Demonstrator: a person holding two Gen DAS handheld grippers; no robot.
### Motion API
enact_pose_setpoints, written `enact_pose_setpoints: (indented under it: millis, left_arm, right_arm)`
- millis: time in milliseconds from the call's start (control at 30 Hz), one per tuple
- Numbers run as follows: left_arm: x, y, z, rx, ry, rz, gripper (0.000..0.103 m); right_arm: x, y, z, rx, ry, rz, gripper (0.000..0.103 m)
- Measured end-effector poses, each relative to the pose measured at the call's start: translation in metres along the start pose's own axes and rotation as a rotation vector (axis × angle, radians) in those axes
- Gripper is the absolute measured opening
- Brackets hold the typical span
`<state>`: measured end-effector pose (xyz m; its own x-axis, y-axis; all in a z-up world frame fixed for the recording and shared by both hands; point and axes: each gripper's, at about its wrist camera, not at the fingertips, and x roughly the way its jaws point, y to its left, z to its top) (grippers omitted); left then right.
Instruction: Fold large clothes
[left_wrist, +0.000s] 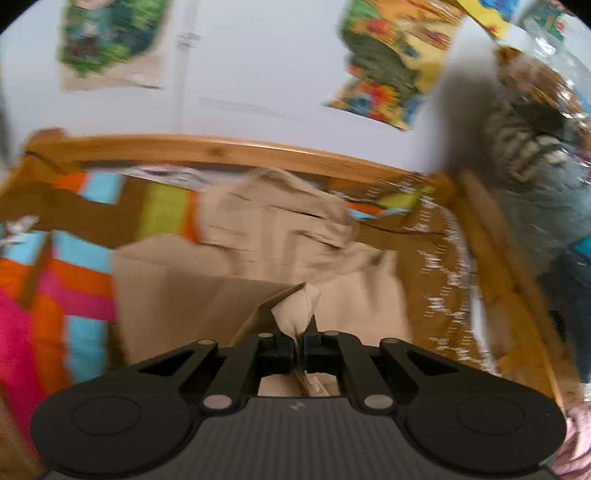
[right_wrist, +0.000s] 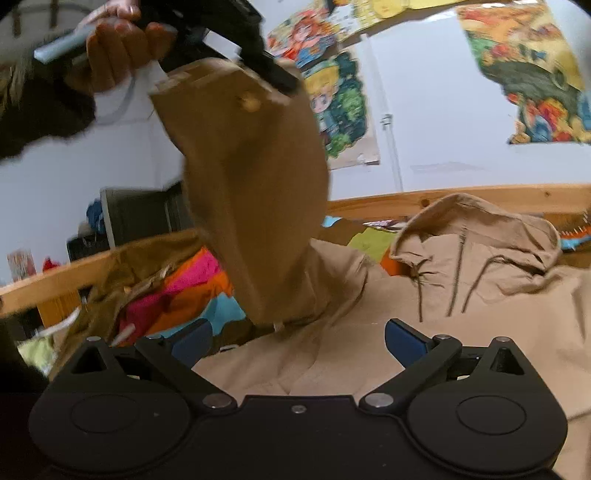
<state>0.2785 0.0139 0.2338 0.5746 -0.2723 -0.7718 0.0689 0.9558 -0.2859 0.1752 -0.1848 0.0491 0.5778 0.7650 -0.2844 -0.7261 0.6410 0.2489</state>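
The tan hooded jacket (right_wrist: 461, 295) lies spread on the bed, front side up, with its hood (right_wrist: 480, 225) toward the wooden bed rail (right_wrist: 369, 201) and the zipper and two drawcords running down from the neck opening. One sleeve (right_wrist: 255, 192) is lifted clear of the bed and hangs in the air to the left of the jacket body; its cuff end is uppermost, with a small round button visible near the cuff.

Left gripper (left_wrist: 299, 347): jaws closed to a narrow gap on a fold of the sleeve fabric, which bunches up just above the fingertips. In the right wrist view this gripper appears at the top of the raised sleeve, held by a hand (right_wrist: 118, 48).

Right gripper (right_wrist: 298, 341): jaws wide apart, blue pads (right_wrist: 404, 341) visible, nothing between them. It hovers just above the lower body of the jacket; contact with the cloth cannot be determined.

Beneath the jacket lies a multicoloured striped bedcover (left_wrist: 55, 288) in pink, orange, blue and green, with brown patterned fabric at its edges. Behind the bed rail stands a pale wall (left_wrist: 258, 66) carrying several colourful cartoon posters (right_wrist: 343, 107). The left wrist view is motion-blurred
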Motion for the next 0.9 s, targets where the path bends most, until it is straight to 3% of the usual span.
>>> enact_pose_setpoints:
  millis: [233,400,500,567,700,767,833,900]
  left_arm:
    - [0.112,-0.061,-0.026,0.026,0.032,-0.110,0.003]
    - [0.193,-0.088,-0.056,0.087,0.113,-0.125,0.006]
    - [0.223,-0.088,-0.073,0.084,0.171,-0.162,0.026]
    - [0.228,-0.079,-0.080,0.068,0.204,-0.196,0.063]
    - [0.209,-0.050,-0.087,0.055,0.157,-0.255,0.069]
    - [0.193,-0.030,-0.090,0.055,0.105,-0.249,0.072]
    - [0.176,-0.002,-0.098,0.044,0.038,-0.216,0.073]
    - [0.162,0.036,-0.108,0.006,-0.033,-0.116,0.073]
  right_arm:
    - [-0.032,-0.036,-0.017,0.137,-0.032,-0.069,0.102]
    - [-0.028,-0.066,-0.036,0.288,0.006,-0.212,0.101]
    - [-0.025,-0.082,-0.051,0.366,0.055,-0.278,0.099]
    - [-0.025,-0.092,-0.063,0.429,0.096,-0.328,0.098]
    - [-0.029,-0.105,-0.077,0.537,0.118,-0.364,0.097]
    - [-0.031,-0.108,-0.081,0.562,0.114,-0.385,0.095]
    - [-0.034,-0.111,-0.083,0.584,0.112,-0.410,0.091]
    - [-0.034,-0.114,-0.084,0.610,0.118,-0.451,0.083]
